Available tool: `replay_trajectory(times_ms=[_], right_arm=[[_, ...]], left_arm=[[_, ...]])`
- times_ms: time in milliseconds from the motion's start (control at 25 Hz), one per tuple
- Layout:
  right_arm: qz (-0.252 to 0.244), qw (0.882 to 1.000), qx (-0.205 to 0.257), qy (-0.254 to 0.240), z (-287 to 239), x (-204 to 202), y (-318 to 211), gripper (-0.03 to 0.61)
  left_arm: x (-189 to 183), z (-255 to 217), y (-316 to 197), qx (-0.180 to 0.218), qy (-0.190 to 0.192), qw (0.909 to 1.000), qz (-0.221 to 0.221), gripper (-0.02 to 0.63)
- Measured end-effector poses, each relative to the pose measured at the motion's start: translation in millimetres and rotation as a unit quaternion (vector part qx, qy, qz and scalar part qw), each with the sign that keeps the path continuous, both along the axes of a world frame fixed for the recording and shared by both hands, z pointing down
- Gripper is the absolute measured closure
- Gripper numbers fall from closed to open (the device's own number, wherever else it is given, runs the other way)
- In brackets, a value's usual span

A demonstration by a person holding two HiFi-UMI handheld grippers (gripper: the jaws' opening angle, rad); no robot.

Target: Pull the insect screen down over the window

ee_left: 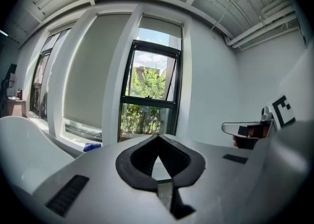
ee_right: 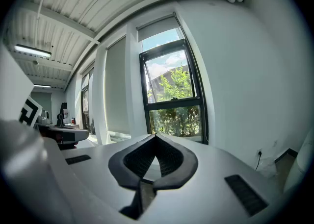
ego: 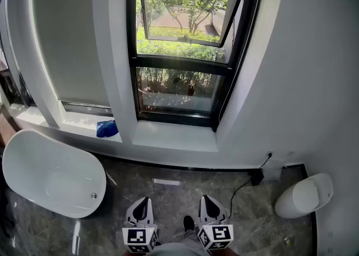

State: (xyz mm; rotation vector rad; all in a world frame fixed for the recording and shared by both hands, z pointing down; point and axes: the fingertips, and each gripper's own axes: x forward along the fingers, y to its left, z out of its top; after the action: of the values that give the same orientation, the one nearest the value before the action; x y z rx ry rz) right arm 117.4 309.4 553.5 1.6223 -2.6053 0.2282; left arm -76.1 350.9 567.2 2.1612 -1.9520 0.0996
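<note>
Claws first. Left gripper (ee_left: 158, 139): pinched fully together, dark ribbed pads meeting at the tips, clamped on nothing, touching nothing. Right gripper (ee_right: 155, 138): same, pressed tip to tip and empty. Held low and side by side in the head view, above grey marbled floor (ego: 168, 204), aimed toward the window (ego: 185, 53) and well apart from it.

Writing: black-and-white square markers on each marker cube (ego: 140, 237). Blocky patterns, not legible as words.

Insect screen (ee_left: 161, 23): up at the very top of the window, apparently the short pale band seen from both gripper views just under the head of the opening, above the black frame. Looks flat and light grey-white, with a straight lower edge. Leaves nearly all the glass uncovered. Below it: upper sash tilted open outward, then a fixed lower pane, with green trees and shrubs beyond.

Left of the window, past a white pier: roller shade (ego: 67, 42) drawn almost down to the sill. Blue cloth (ego: 106, 129) on that sill. White bathtub (ego: 50, 171) beneath, at left. White toilet (ego: 305, 196) at right by the wall, with a black cable (ego: 247, 185) running across the floor to a plug beside it.
</note>
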Motion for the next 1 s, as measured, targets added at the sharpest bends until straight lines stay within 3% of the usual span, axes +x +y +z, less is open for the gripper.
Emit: replay_trajectory(times_ms=[680, 1000], right_arm=[[-0.027, 0.999, -0.024, -0.007, 3, 4, -36, 0.581], [-0.048, 0.998, -0.030, -0.012, 10, 11, -96, 0.581]], left_arm=[[12, 5, -36, -0.003, 0.015, 0.9999, -0.008, 0.601], [20, 5, -88, -0.013, 0.003, 0.9996, -0.025, 0.601]])
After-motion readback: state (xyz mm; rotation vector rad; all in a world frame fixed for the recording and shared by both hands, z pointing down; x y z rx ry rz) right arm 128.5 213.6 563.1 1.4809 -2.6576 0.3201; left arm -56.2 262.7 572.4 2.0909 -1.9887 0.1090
